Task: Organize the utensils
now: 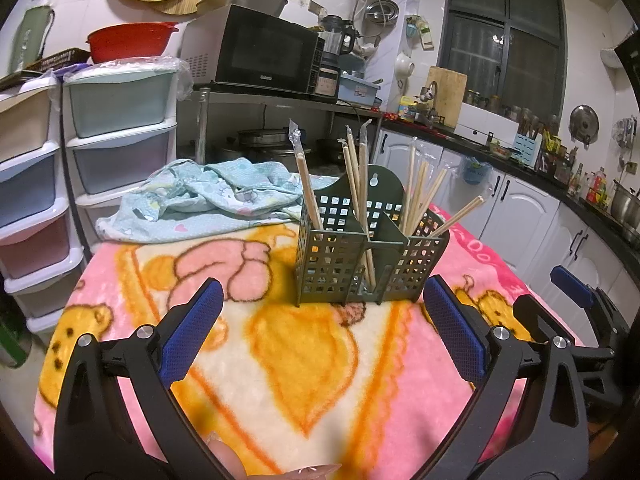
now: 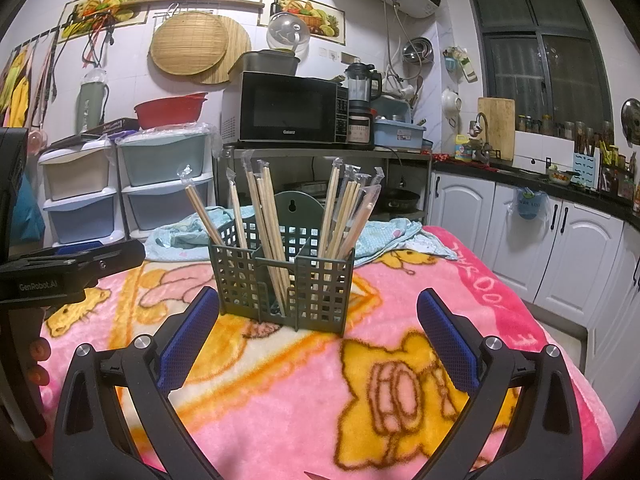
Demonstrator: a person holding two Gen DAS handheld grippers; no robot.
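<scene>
Left gripper (image 1: 322, 332) (spread) over pink blanket (image 1: 320, 380), kitchen cabinets (image 1: 520, 208)

Pale wooden chopsticks (image 2: 269, 216) stand in a matt green plastic caddy (image 2: 280, 280) on a fuzzy pink blanket (image 2: 400, 280).

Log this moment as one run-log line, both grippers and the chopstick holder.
left gripper: open, empty | right gripper: open, empty | green holder: upright on pink blanket, chopsticks standing in compartments | nothing grasped
</scene>
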